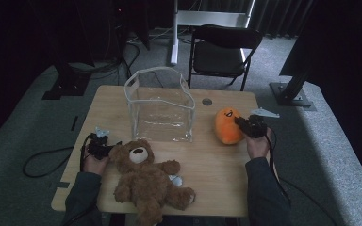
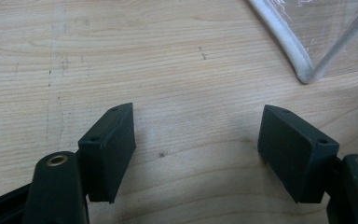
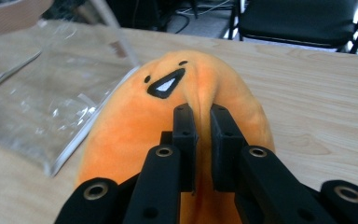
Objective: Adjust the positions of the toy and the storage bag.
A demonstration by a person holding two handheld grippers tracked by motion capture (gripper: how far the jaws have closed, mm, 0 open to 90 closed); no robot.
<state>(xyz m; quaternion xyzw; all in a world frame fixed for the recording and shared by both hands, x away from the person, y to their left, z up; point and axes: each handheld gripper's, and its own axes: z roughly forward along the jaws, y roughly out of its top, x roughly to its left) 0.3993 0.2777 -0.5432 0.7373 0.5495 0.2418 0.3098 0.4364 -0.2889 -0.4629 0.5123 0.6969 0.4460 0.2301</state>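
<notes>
Your right gripper (image 3: pixel 200 140) pinches a fold of the orange plush (image 3: pixel 177 107), which stands upright on the desk (image 1: pixel 217 160), right of the clear bag (image 1: pixel 160 108), face toward the far side. Your left gripper (image 2: pixel 198 154) rests released by the teddy bear (image 1: pixel 146 181).

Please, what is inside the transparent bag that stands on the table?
The transparent bag looks empty: through its clear walls I see the wooden table beneath it. Both toys are outside: the teddy bear lies in front, and the orange plush is to its right.
</notes>
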